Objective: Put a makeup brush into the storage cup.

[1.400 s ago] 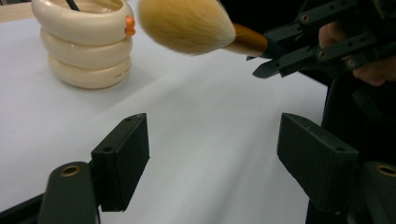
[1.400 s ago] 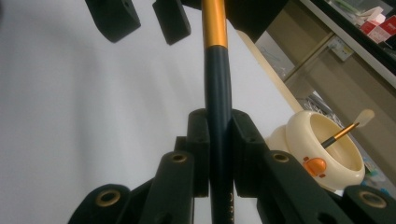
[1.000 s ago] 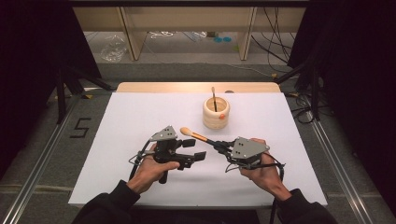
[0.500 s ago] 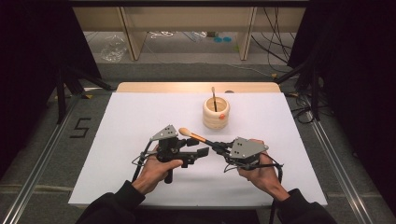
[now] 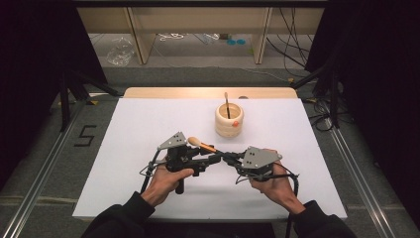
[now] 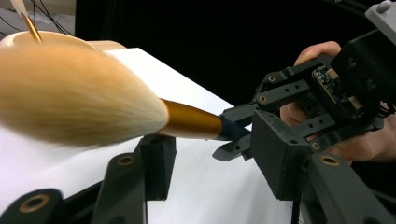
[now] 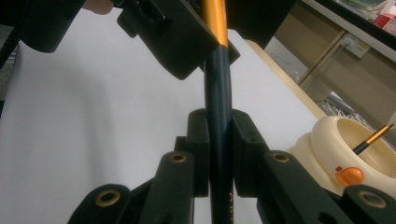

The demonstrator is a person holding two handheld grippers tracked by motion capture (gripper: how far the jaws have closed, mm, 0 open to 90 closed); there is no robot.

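A makeup brush with tan bristles (image 5: 194, 142), a gold ferrule (image 6: 189, 122) and a dark handle (image 7: 218, 84) hangs level above the white table (image 5: 143, 124). My right gripper (image 5: 229, 157) is shut on the handle, and its pads (image 7: 200, 140) press both sides. My left gripper (image 5: 214, 158) faces it from the left. Its jaws have just been closing, with the ferrule between them and a gap still visible around it in the left gripper view. Beyond stands a cream ringed cup (image 5: 229, 121) with a thin brush (image 5: 227, 101) in it.
The cup has an orange dot (image 7: 348, 176) on its side and sits at mid-table behind the grippers. A wooden edge (image 5: 208, 92) bounds the far side. Metal rails (image 5: 356, 168) run along both sides on the floor.
The left gripper's jaws have narrowed around the brush near the ferrule. Both hands stay where they were, and the right gripper keeps its hold on the handle.
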